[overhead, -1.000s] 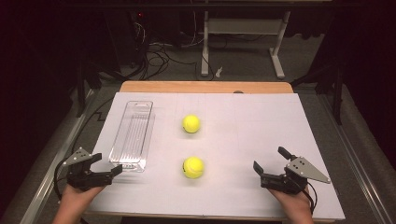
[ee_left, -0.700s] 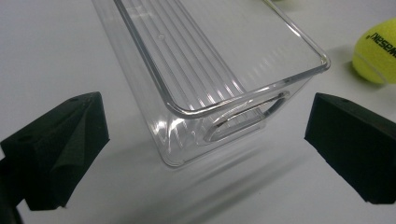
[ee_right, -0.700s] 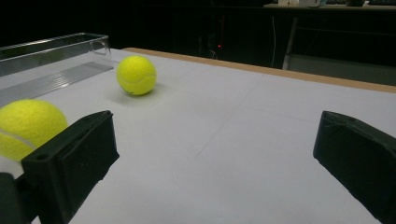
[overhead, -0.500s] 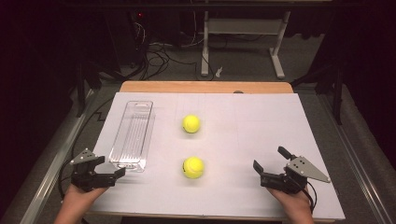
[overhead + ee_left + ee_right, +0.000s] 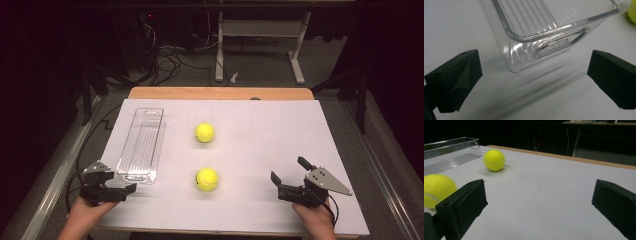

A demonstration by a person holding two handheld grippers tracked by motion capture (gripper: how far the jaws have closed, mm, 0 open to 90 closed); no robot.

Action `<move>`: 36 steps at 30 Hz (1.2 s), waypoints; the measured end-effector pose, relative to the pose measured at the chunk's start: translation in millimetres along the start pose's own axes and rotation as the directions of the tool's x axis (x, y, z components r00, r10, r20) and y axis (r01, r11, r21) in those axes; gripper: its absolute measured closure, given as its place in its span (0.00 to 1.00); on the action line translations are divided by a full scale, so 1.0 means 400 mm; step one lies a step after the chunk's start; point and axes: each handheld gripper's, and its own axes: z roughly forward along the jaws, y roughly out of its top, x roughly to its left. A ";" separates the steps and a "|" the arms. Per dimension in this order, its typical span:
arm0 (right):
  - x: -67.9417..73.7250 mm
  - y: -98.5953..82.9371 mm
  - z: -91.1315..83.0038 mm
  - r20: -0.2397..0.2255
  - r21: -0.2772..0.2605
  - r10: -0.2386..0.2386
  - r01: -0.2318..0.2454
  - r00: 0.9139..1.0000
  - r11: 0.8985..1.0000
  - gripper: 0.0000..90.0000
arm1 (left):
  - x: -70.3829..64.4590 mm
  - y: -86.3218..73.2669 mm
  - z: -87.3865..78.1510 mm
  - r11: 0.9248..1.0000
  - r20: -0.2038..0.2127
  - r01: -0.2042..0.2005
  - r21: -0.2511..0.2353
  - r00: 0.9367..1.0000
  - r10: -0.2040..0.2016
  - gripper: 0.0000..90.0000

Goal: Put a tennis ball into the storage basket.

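In the high view, a white counter (image 5: pixel 280 145) takes up the middle of the frame, with a wooden edge along its far side. A clear plastic tray (image 5: pixel 142 145) lies lengthwise in the left half of the counter, its near end toward the lower left. Two yellow tennis balls sit near the centre: the far ball (image 5: pixel 205 132) just above the middle, the near ball (image 5: pixel 206 179) below it, well apart from each other and from the tray. The left gripper (image 5: pixel 125 190) is at the lower left, held in a hand (image 5: pixel 82 215) that enters from the bottom edge; its jaws stand apart and point at the tray's near end, just short of it. The right gripper (image 5: pixel 289 177) is at the lower right, held by the other hand (image 5: pixel 315 220), jaws apart and turned toward the near ball, with bare counter between them.

In the left gripper view, the tray's near end (image 5: pixel 544 37) fills the upper middle, its ribbed floor and a slot handle showing through the clear wall. The two black jaws sit at the lower left and lower right corners, wide apart, holding nothing. A sliver of yellow ball (image 5: pixel 632 12) shows at the upper right edge.

In the right gripper view, the jaws are spread at the lower left and lower right. The near ball (image 5: pixel 436 190) lies at the left edge behind the left jaw; the far ball (image 5: pixel 494 160) rests at the upper left, with the tray (image 5: pixel 449 150) beyond it.
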 end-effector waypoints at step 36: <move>0.007 -0.002 0.004 -0.017 0.015 -0.029 0.029 0.999 0.999 0.00 | -0.042 0.059 0.011 0.944 -0.028 0.013 0.330 1.000 -0.004 0.01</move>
